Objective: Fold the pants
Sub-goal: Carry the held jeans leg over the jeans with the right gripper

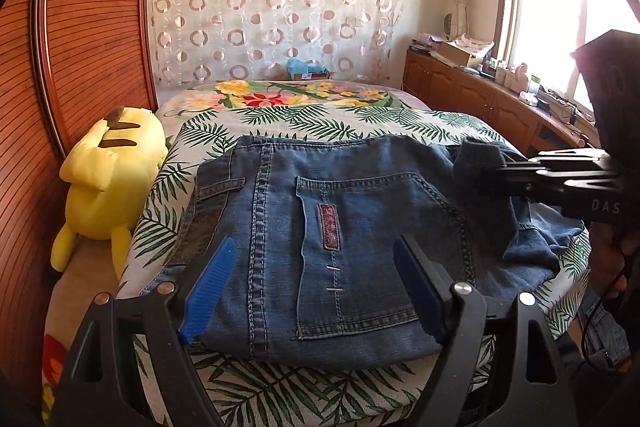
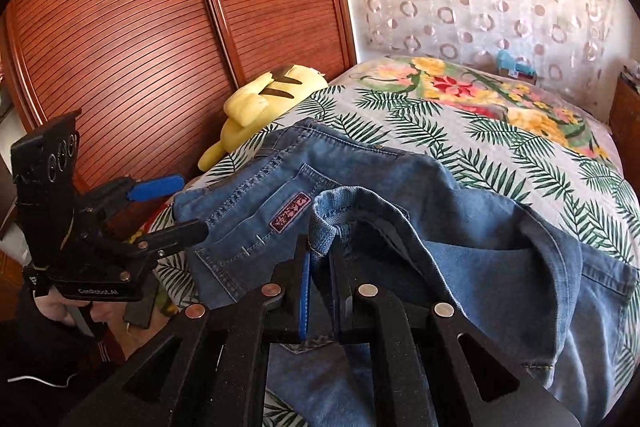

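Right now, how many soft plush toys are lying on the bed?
1: a yellow plush toy with brown stripes, at the bed's edge beside the slatted wooden wardrobe. Others may be hidden.

The black left gripper with blue-padded fingers hangs tilted downward with its jaws spread wide and nothing pinched, while the black right gripper reaches in from the side, jaws nipped tight on a denim hem.
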### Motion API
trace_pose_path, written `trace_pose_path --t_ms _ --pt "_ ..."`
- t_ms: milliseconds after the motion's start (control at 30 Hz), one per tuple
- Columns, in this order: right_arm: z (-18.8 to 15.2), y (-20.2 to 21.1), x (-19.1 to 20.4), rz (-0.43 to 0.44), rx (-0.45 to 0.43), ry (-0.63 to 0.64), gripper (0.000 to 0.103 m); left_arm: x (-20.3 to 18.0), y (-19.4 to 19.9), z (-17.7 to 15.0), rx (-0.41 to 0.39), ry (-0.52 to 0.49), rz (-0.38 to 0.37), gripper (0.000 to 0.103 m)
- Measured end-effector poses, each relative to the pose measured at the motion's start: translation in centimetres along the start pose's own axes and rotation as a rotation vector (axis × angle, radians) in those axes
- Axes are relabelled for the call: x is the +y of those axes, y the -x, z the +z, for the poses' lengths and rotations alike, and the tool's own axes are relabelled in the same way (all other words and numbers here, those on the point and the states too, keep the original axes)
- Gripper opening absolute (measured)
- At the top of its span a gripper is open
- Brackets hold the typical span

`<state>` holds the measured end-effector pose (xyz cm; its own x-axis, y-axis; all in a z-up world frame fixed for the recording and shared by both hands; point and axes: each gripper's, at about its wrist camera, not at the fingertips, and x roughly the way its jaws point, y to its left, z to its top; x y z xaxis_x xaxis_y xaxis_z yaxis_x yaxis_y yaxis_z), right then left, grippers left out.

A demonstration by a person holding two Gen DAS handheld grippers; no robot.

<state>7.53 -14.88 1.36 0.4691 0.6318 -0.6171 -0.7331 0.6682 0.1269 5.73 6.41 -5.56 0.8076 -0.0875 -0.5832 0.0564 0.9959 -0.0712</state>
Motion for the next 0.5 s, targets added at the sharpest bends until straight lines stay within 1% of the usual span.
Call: trace_pose_path --t_ms 33,67,133,200,333,433,500 --pt "0.1 0.4 0.0 -0.002 -0.005 0.001 0.009 -0.1 0.0 0.0 0.000 -0.001 -0.001 0.082" --pt "0.1 0.8 0.1 -0.008 -0.012 0.002 0.013 -0.1 0.0 0.0 0.000 -0.002 -0.001 0.082" --pt "0.0 1.9 0.4 -0.018 -0.026 0.012 0.021 -0.3 0.0 0.0 0.001 -0.004 -0.002 0.082" --pt "-0.2 2.7 0.7 -0.037 -0.036 0.021 0.032 -0.4 0.0 0.0 -0.001 -0.005 -0.006 0.082" --pt "-1.0 5.2 0.7 -0.050 -0.074 0.029 0.035 -0.8 -0.1 0.0 0.001 -0.007 -0.016 0.082" --pt "-1.9 6.5 0.2 -0.093 -0.105 0.027 0.040 -1.2 -0.3 -0.1 0.006 -0.013 -0.025 0.082" --pt "-2.7 7.1 -0.8 -0.129 -0.107 0.007 0.042 -1.5 -0.7 0.1 0.010 -0.019 -0.037 0.082"
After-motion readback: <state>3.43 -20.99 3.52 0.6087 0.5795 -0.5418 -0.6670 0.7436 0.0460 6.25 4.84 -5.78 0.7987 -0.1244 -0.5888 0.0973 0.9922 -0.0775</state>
